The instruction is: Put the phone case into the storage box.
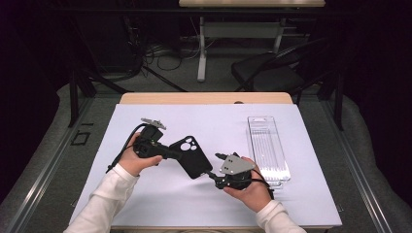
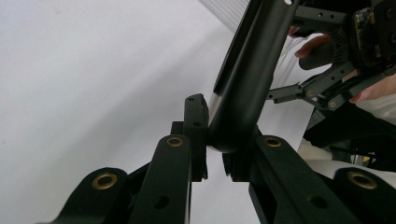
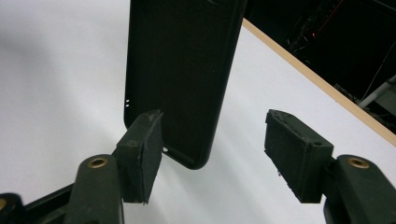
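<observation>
Item: 1 black phone case (image 1: 193, 156), with camera cut-out at its far end, held off the white desk (image 1: 145, 204) between the 2 grippers, left of centre.

Current hold: the left gripper (image 1: 179, 155) has its fingers (image 2: 196, 126) clamped on 1 long edge near the camera end; in the left gripper view the case's rounded rim sits pinched between them. The right gripper (image 1: 213, 174) waits at the opposite short end, its fingers (image 3: 142, 149) apart with the case's lower corner between them, the pads not pressing.

Handling, as we judge it: light, thin-walled, probably flexible rubber or soft plastic; the smooth matte skin looks likely to twist or bow if gripped at 1 point only. Not fragile; a drop would do little harm.

Where to grip: we recommend the raised side rim, not the flat back panel, since the rim gives both pads something to bite. A second hold at the bottom short edge would keep the shell from drooping.

Nearby: 1 clear plastic tray (image 1: 267, 145), just beside the right gripper, lying on the desk.
</observation>
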Available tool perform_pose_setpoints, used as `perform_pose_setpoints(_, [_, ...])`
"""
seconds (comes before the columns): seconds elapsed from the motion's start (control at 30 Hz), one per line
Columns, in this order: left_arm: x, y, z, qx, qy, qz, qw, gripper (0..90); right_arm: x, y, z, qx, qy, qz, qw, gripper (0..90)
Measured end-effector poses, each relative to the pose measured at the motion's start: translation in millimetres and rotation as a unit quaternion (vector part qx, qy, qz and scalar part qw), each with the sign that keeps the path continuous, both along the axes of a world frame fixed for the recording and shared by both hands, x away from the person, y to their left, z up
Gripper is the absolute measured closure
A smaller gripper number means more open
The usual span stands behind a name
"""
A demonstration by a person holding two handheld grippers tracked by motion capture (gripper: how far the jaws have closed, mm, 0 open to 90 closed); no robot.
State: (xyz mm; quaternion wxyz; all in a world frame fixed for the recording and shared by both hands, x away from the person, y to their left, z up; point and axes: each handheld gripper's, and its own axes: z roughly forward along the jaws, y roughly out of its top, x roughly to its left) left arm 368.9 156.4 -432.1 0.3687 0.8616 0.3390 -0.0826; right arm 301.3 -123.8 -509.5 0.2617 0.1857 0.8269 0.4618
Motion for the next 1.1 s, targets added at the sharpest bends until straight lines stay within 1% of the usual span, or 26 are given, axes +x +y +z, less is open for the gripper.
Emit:
perform_pose_setpoints(0.1, [2.6, -2.1, 1.3, 0.011, 0.006, -0.003, 0.9999, 81.6, 1.1, -1.0, 2.3, 0.002, 0.008, -0.002, 1.0000, 35.3])
perform_pose_setpoints(0.23, [6.6, -4.9, 2.8, 0.017, 0.017, -0.006, 0.9997, 81.6, 2.6, -1.9, 5.0, 0.006, 0.018, -0.001, 0.9998, 34.7])
perform_pose_setpoints(0.33, [9.7, -6.8, 3.8, 0.030, 0.022, -0.010, 0.9993, 81.6, 3.7, -2.4, 6.5, 0.007, 0.027, 0.001, 0.9996, 34.3])
perform_pose_setpoints(0.4, [11.3, -8.1, 4.0, 0.035, 0.025, -0.014, 0.9990, 81.6, 4.3, -2.6, 7.5, 0.004, 0.030, 0.002, 0.9995, 34.3])
perform_pose_setpoints(0.5, [13.5, -10.5, 3.6, 0.038, 0.033, -0.019, 0.9985, 81.6, 6.0, -3.1, 8.7, 0.007, 0.039, 0.000, 0.9992, 34.2])
perform_pose_setpoints(0.57, [14.9, -12.1, 3.2, 0.044, 0.038, -0.020, 0.9981, 81.6, 7.3, -3.4, 9.0, 0.008, 0.045, 0.000, 0.9990, 34.2])
perform_pose_setpoints(0.6, [16.4, -12.3, 2.7, 0.044, 0.040, -0.024, 0.9979, 81.6, 7.8, -3.6, 9.0, 0.007, 0.046, 0.000, 0.9989, 34.2])
perform_pose_setpoints(0.7, [19.3, -13.9, 1.9, 0.045, 0.050, -0.025, 0.9974, 81.6, 8.8, -3.9, 9.7, 0.005, 0.051, -0.002, 0.9987, 34.2])
perform_pose_setpoints(0.83, [22.7, -15.9, 2.6, 0.056, 0.052, -0.027, 0.9967, 81.6, 10.8, -4.7, 11.5, 0.002, 0.055, -0.002, 0.9985, 34.3])
perform_pose_setpoints(1.1, [29.7, -19.3, 2.2, 0.069, 0.066, -0.031, 0.9949, 81.6, 16.2, -6.4, 16.9, -0.003, 0.068, -0.002, 0.9976, 35.2])
